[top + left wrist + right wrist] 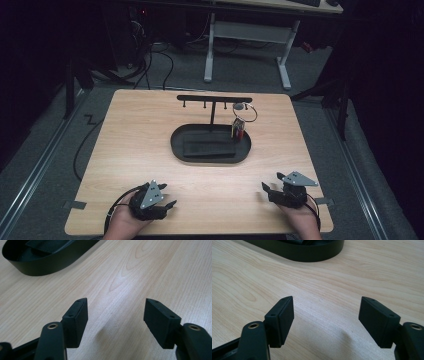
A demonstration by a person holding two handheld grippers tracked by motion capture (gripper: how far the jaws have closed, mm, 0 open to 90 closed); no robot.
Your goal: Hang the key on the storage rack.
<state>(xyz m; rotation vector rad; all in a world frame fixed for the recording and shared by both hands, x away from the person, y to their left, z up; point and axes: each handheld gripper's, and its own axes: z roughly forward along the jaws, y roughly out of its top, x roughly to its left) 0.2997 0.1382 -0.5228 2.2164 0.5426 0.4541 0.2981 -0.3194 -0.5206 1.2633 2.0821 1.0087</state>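
A black oval tray (176, 145) lies mid-table, carrying a T-shaped hook rack (214, 99). A key ring with a red-and-dark fob (238, 128) hangs from the rack's right end over the tray. My left gripper (169, 196) rests at the table's near left, held in a hand, jaws open with bare wood between the pads (76, 322). At the near right my right gripper (270, 182) also sits low over the table, open and empty, its pads (280, 321) wide apart. The tray's rim (37, 267) shows at the top of both gripper views, tray rim (312, 253).
The wooden table (140, 125) has bare room on every side of the tray. Beyond its far edge stands a white-legged desk frame (250, 45), with cables on the grey floor (150, 65). A dark cable (82, 150) hangs off the table's left edge.
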